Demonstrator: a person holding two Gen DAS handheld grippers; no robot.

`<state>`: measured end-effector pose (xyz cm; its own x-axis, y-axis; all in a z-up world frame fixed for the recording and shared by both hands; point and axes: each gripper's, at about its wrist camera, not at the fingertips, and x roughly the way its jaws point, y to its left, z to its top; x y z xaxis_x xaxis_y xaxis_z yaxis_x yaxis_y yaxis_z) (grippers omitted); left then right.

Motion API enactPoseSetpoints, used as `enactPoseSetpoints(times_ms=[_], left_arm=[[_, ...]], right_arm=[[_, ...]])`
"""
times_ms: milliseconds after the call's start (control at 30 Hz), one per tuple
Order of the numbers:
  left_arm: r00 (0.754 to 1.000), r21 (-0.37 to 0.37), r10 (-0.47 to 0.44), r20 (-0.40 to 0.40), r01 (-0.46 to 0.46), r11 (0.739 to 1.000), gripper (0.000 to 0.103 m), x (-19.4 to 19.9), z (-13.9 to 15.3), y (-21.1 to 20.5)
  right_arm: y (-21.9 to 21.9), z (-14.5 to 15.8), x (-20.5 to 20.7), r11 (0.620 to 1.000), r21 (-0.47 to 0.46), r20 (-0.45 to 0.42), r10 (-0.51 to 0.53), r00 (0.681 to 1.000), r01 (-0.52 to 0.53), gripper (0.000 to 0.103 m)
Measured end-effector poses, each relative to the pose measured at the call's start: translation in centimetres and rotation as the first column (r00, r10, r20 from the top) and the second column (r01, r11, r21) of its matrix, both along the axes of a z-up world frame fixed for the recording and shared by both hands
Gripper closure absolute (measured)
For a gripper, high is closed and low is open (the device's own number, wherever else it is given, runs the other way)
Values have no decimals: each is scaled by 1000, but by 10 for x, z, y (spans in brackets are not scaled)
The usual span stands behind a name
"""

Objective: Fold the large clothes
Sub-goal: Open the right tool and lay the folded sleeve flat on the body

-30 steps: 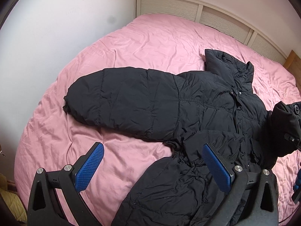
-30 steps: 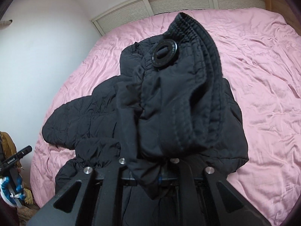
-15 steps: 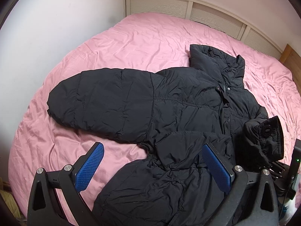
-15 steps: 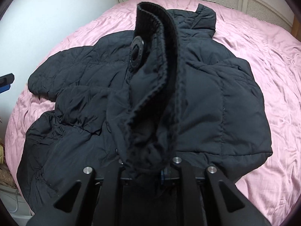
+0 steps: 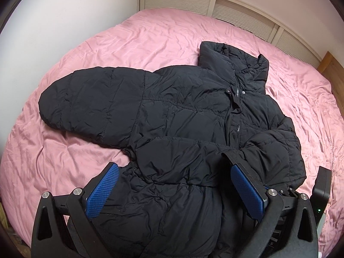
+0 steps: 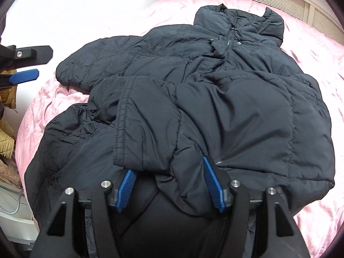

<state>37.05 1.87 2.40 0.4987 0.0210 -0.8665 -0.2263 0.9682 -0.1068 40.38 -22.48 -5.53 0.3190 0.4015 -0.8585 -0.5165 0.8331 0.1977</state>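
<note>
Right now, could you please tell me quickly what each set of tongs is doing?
Left tongs: open wide, holding nothing, above the black puffer jacket.
Right tongs: opening, the sleeve cuff lies loose between the pads.

You have one black jacket (image 5: 185,129) spread ahead of your claws, on one bed (image 5: 150,38) with a pink cover. The jacket shows two sleeves: one (image 5: 90,101) stretched out ahead and to the left of your left claw (image 5: 178,191), and one (image 6: 150,129) folded across the body, its cuff lying between the opening fingers of your right claw (image 6: 169,187). You have two claws, each with two blue pads. Two metal snaps (image 5: 235,92) show at the collar, one either side of the zip.
</note>
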Motion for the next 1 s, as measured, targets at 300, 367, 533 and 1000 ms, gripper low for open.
enactPoseSetpoints(times_ms=[300,367,533,1000], left_arm=[[997,-3,-73,-6,73,997,1,14,-9,-54],[996,-32,-92,-3,92,995,1,18,-14,-66],[991,-75,-134,10,134,988,1,31,-25,-98],[981,-42,-162,-107,158,987,1,59,-127,-132]], right_arm=[[-40,49,-8,998,69,57,4,998,-8,42],[-57,56,0,998,55,84,-37,996,32,42],[-104,56,29,988,36,105,-156,982,153,42],[-132,-15,62,978,-49,19,-204,979,205,40]])
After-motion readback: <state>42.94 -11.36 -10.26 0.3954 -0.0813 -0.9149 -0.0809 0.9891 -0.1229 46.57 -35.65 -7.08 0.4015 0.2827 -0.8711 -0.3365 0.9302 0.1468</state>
